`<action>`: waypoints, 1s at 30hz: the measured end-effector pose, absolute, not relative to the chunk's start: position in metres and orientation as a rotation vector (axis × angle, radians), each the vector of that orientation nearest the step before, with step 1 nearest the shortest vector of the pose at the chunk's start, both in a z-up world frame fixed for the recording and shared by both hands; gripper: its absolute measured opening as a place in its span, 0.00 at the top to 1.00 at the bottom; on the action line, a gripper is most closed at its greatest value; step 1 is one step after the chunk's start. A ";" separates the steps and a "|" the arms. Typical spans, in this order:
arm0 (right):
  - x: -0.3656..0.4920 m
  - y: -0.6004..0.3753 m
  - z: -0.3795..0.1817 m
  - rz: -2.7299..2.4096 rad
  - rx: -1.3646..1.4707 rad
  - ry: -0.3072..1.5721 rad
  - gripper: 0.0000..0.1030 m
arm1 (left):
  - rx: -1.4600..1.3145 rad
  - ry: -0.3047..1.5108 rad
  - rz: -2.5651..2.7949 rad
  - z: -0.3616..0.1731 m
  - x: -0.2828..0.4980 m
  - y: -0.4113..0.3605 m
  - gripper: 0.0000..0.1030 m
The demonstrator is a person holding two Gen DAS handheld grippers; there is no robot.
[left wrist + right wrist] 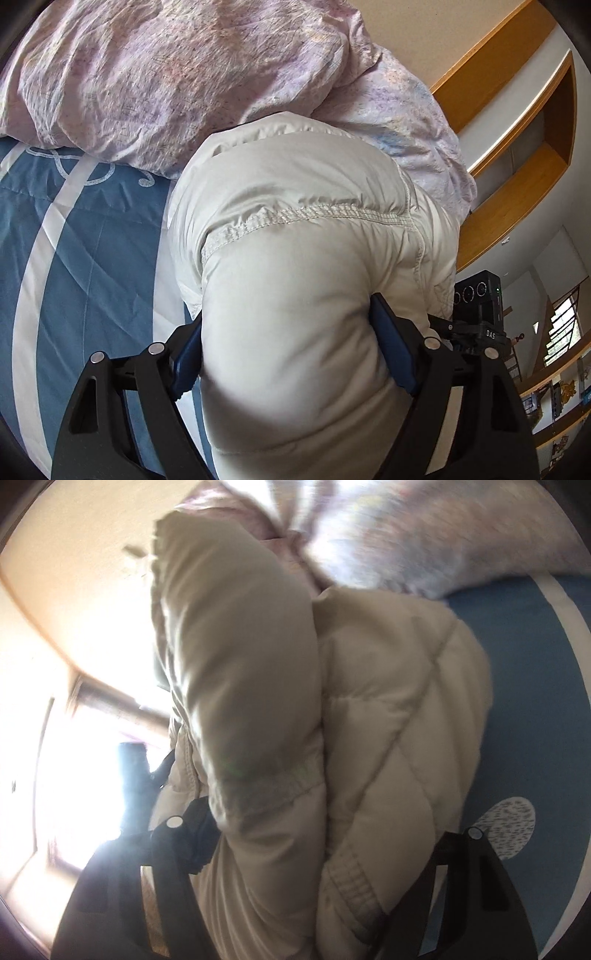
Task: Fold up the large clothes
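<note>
A puffy cream-white quilted jacket (295,229) is bunched up over the blue bed cover (74,266). My left gripper (286,354) is shut on a thick padded fold of the jacket, its blue pads pressing both sides. In the right wrist view the jacket (388,701) fills the middle, with a sleeve-like roll standing up on the left. My right gripper (317,853) is shut on the jacket, a thick bundle with an elastic cuff between its black fingers. That view is blurred.
A crumpled pink-lilac duvet (166,74) lies behind the jacket on the bed and also shows in the right wrist view (424,535). A wooden shelf (524,155) and a black device (480,295) are at the right. A bright window (74,738) glares at the left.
</note>
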State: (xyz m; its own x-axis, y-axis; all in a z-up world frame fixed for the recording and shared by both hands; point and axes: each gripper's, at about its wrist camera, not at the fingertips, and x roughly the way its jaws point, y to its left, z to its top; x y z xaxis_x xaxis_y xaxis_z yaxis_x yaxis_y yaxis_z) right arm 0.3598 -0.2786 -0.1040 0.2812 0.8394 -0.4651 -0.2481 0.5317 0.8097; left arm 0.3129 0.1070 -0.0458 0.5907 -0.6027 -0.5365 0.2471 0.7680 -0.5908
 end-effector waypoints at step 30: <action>0.266 -0.235 -0.009 0.349 0.291 0.688 0.60 | 0.112 0.595 -0.276 -0.012 0.259 0.017 0.06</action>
State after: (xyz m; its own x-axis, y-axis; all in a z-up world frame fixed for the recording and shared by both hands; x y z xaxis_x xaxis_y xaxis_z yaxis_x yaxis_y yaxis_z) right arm 0.2659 -0.2354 -0.0087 0.7186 0.4052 -0.5651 -0.2161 0.9026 0.3724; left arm 0.2593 0.0174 -0.0118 0.7926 -0.2240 -0.5672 0.2883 0.9572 0.0248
